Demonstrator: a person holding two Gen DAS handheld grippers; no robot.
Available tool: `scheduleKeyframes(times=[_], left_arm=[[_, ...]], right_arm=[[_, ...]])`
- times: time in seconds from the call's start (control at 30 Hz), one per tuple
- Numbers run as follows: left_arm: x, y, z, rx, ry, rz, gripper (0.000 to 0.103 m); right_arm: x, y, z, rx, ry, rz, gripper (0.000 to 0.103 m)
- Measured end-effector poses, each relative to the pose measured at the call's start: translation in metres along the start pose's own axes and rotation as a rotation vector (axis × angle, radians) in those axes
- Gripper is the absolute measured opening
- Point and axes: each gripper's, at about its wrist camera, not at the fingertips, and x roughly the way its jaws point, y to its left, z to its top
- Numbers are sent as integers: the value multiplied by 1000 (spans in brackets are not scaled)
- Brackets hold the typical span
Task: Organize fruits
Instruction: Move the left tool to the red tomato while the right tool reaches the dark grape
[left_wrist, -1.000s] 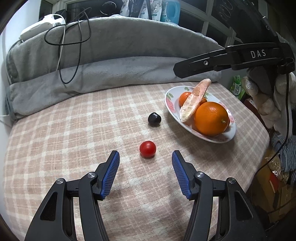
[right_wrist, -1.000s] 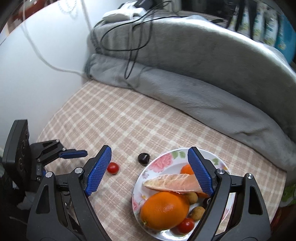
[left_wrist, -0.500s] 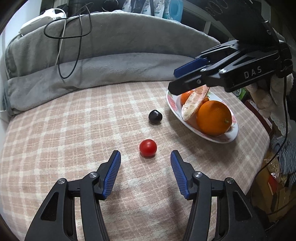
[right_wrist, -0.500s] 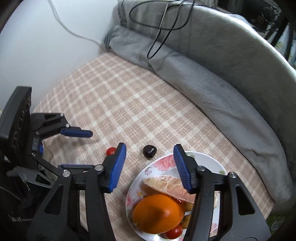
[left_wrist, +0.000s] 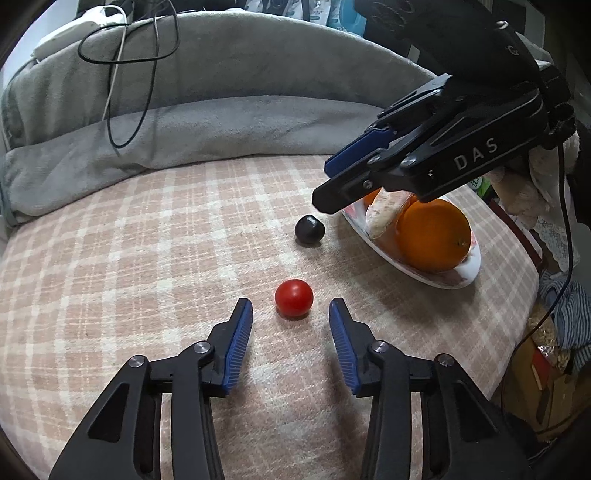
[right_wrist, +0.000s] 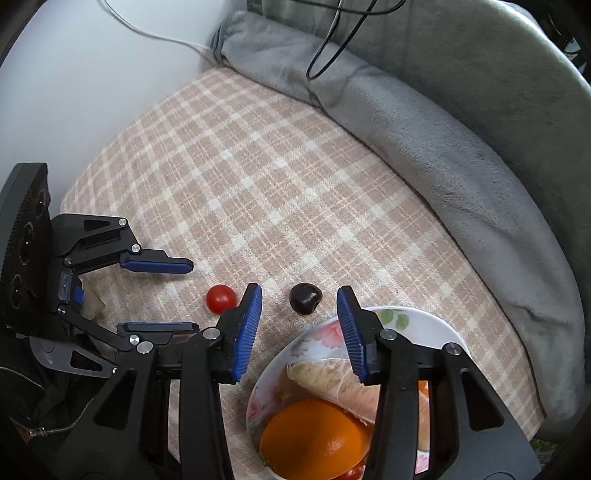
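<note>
A small red tomato (left_wrist: 294, 297) lies on the checked cloth just ahead of my open left gripper (left_wrist: 291, 308), between its fingertips. It also shows in the right wrist view (right_wrist: 221, 298). A dark round fruit (left_wrist: 309, 229) lies beyond it, next to the flowered plate (left_wrist: 469, 273). In the right wrist view the dark fruit (right_wrist: 305, 298) sits just ahead of my open right gripper (right_wrist: 299, 295), which hovers over the plate's rim (right_wrist: 424, 318). The plate holds a large orange (right_wrist: 317, 439), a pale pomelo wedge (right_wrist: 328, 384) and smaller fruits.
A folded grey blanket (left_wrist: 229, 122) with a black cable (left_wrist: 125, 59) borders the far side of the cloth. The table edge drops off at the right, with clutter (left_wrist: 554, 350) below. A white wall (right_wrist: 74, 74) stands on the left.
My right gripper swung down and left from above the plate toward the dark fruit, and its jaws narrowed. My left gripper moved forward to the tomato, its jaws slightly narrower.
</note>
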Motion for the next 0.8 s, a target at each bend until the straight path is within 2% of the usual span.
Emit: scheduleKeyframes(times=[0.1, 0.47, 0.8], left_arm=[[2, 0, 0, -2, -1, -8, 42], [14, 4, 2, -19, 8, -29, 40], [26, 3, 3, -13, 23, -37, 40]], right_arm=[[3, 1, 3, -3, 22, 2, 41], [28, 13, 13, -56, 124, 8, 40], [48, 17, 16, -83, 204, -25, 39]])
